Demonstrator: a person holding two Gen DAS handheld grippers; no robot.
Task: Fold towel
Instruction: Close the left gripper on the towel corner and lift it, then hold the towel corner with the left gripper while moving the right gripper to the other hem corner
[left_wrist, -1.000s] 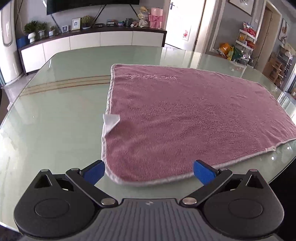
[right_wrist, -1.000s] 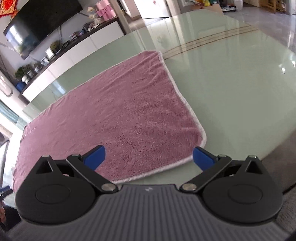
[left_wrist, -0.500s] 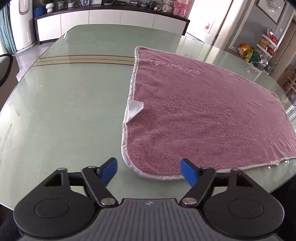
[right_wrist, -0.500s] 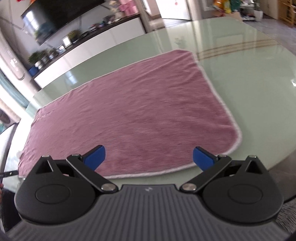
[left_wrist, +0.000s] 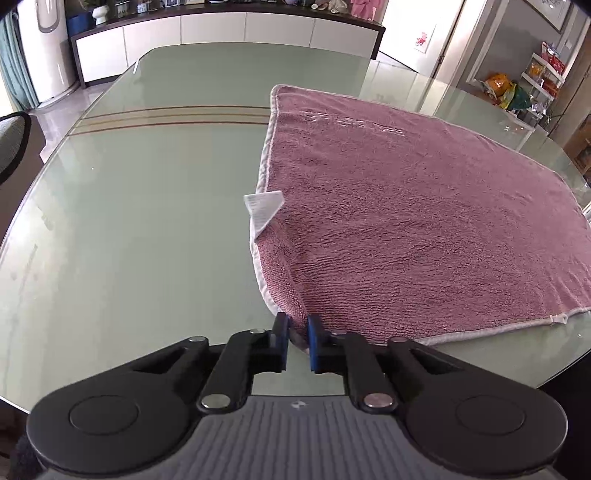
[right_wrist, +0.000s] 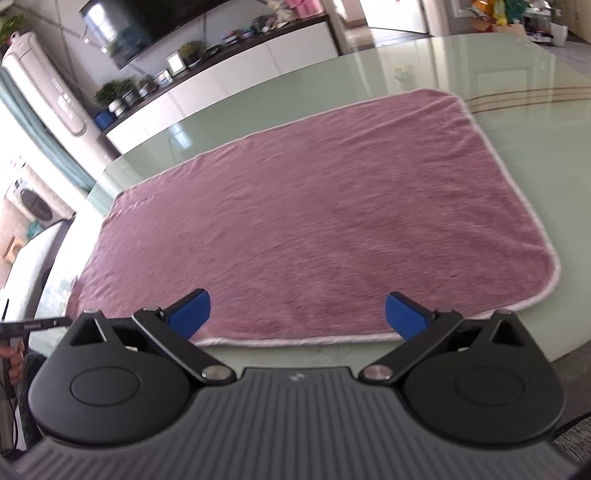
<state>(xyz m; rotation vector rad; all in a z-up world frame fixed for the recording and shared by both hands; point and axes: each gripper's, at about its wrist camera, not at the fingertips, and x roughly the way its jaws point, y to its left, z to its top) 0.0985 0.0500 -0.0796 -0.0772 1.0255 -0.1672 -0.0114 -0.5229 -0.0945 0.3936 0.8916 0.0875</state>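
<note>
The left gripper has just been closing and is now clamped on the near left corner of the towel, the corner pinched between the blue pads and lifted slightly off the glass. The right gripper is held wide apart above the towel's near edge, nothing between its pads.

The pink towel is spread flat on the glass table, white hem all round. A white label is turned up on the left edge. Wide bare glass is seen left of the towel in the left wrist view, and more beyond the rounded right corner in the right wrist view. The towel's near edge lies close to the table's rim.

The towel's far right corner is cut off in the left wrist view. Raised lettering near the far edge cannot be read. The right wrist view is blurred. At its left border, part of a hand on a dark handle is only partly seen.
</note>
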